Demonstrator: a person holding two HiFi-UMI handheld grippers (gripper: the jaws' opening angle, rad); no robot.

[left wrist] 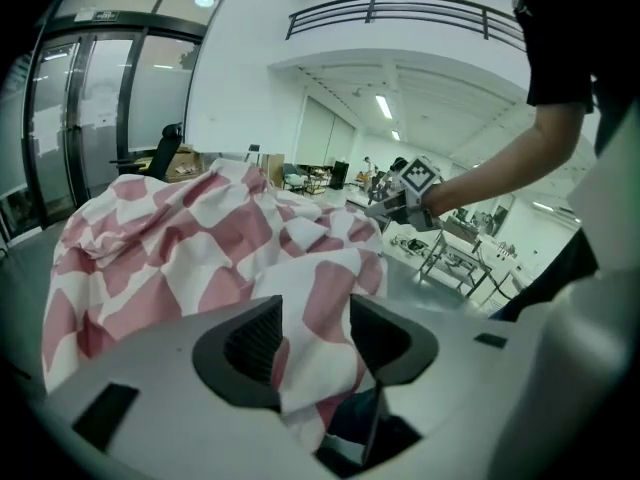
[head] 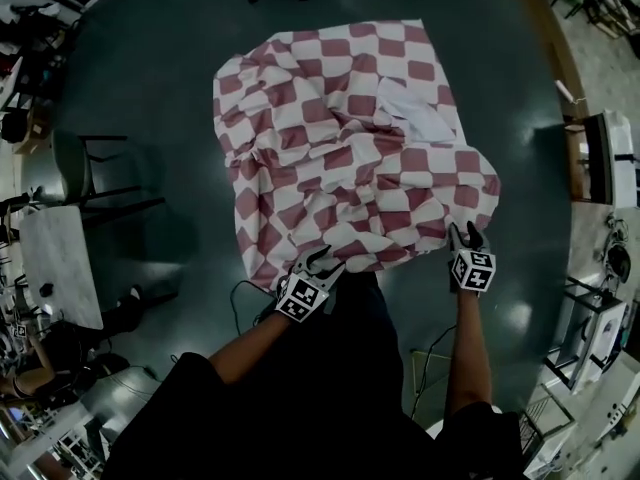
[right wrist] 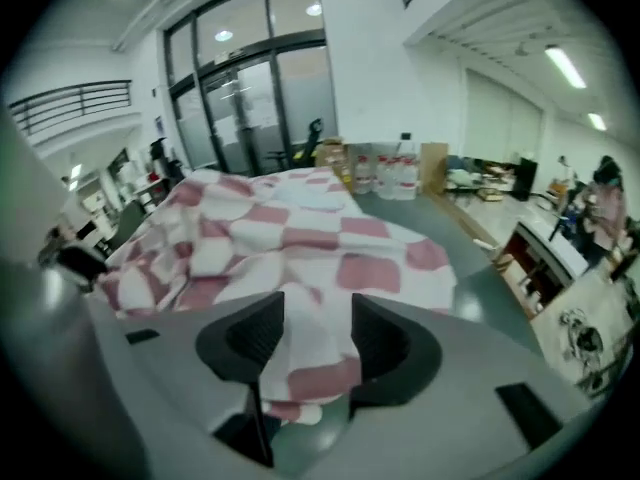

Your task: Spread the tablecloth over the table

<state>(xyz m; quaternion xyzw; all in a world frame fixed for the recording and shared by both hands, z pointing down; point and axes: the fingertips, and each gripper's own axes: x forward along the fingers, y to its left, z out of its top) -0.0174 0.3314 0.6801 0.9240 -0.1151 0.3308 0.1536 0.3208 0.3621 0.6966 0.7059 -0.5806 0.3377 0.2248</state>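
A red-and-white checked tablecloth (head: 350, 148) lies crumpled over the table, with folds bunched along its middle and a plain white patch (head: 415, 113) near the far right. My left gripper (head: 322, 260) is at the cloth's near left edge. In the left gripper view its jaws (left wrist: 315, 338) stand apart, with a fold of cloth (left wrist: 320, 308) running between them and hanging below. My right gripper (head: 465, 233) is at the near right corner, open, with the cloth's edge (right wrist: 310, 368) lying between its jaws (right wrist: 318, 343). A bare strip of tabletop (left wrist: 425, 280) shows beside the cloth.
A dark chair (head: 80, 168) and a white-topped table (head: 60, 258) stand at the left. Shelving and benches (head: 610, 158) line the right side. A cable (head: 245, 293) trails on the shiny green floor (head: 150, 88) by my left arm. Bottles (right wrist: 385, 173) stand beyond the cloth.
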